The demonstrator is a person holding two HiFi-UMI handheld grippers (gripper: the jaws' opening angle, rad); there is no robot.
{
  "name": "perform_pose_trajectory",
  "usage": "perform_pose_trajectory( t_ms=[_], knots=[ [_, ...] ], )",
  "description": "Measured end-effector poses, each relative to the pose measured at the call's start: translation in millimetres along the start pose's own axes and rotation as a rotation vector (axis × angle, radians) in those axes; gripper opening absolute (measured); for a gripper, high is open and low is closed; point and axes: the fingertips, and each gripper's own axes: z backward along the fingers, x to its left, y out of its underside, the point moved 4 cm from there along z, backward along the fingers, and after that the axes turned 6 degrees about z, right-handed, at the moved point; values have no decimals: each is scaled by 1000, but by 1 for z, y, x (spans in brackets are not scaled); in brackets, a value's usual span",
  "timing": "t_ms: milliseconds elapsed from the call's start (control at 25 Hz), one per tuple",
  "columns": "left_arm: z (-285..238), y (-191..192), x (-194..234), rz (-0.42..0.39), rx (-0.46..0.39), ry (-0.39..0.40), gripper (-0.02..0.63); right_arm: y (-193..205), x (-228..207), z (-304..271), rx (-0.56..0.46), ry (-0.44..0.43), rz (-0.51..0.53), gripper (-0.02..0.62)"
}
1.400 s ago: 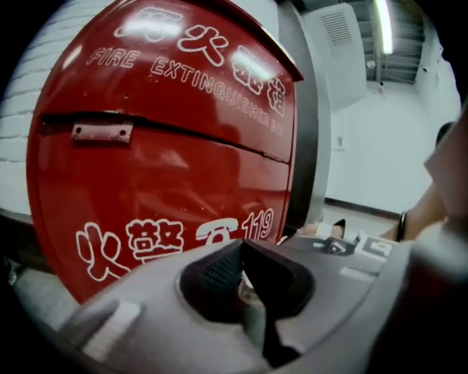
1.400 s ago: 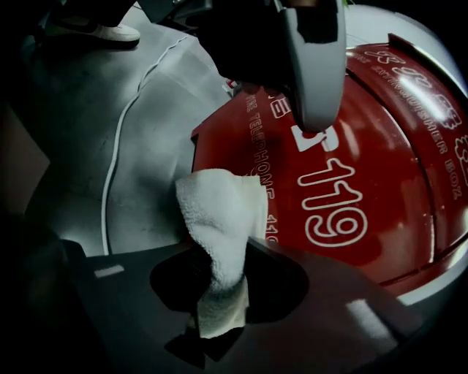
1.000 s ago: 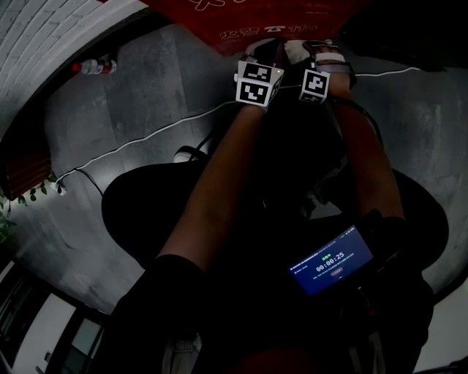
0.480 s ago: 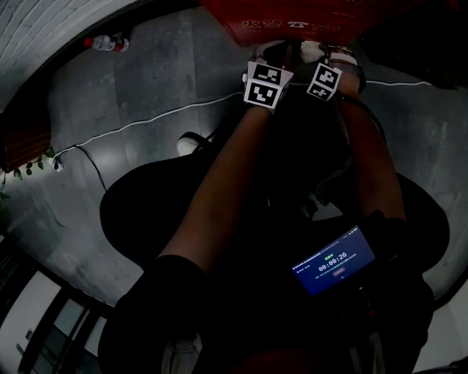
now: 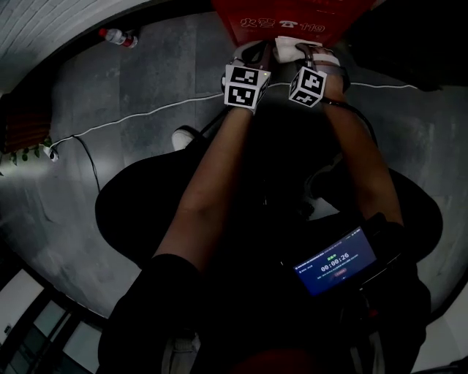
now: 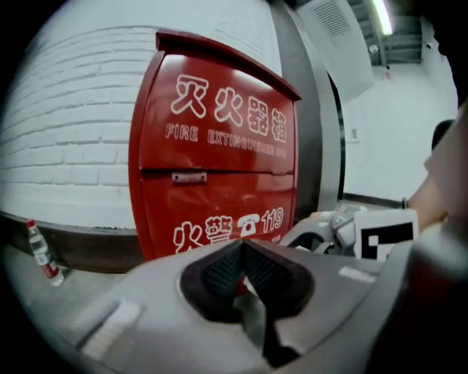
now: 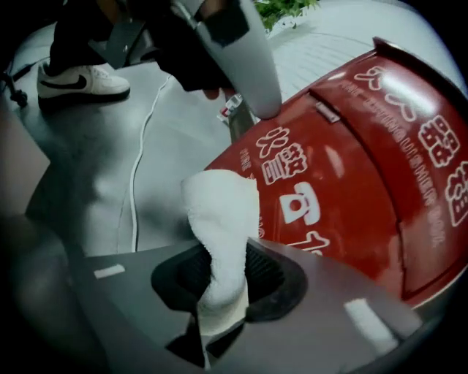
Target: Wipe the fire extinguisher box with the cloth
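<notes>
Both claws have edged up to the foot of the fire extinguisher box (image 5: pixel 292 18) since a second ago.
Red and lettered, the box stands on the floor (image 5: pixel 146 88) against a white brick wall (image 6: pixel 73 146). The cloth (image 7: pixel 219 212) is just beside its lower front; contact is unclear. The right claw (image 7: pixel 223 272) grips that cloth; the left claw (image 6: pixel 243 256) is closed, empty. Wiping looks ready to begin low down.
</notes>
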Motion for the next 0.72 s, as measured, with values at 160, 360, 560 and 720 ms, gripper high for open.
perform_pose_trajectory(
  t_ms=[160, 360, 560, 720],
  knots=[
    [31, -40, -7, -2, -125, 2, -2, -19, -38, 58, -79, 84, -146, 101],
    [61, -91, -22, -16, -260, 13, -2, -43, -90, 136, -266, 185, -453, 101],
    [95, -131, -40, -65, -342, 40, -2, -42, -122, 196, -495, 203, -797, 103],
    [128, -172, -39, -61, -430, 41, -2, -38, -152, 236, -611, 249, -896, 103]
  ],
)
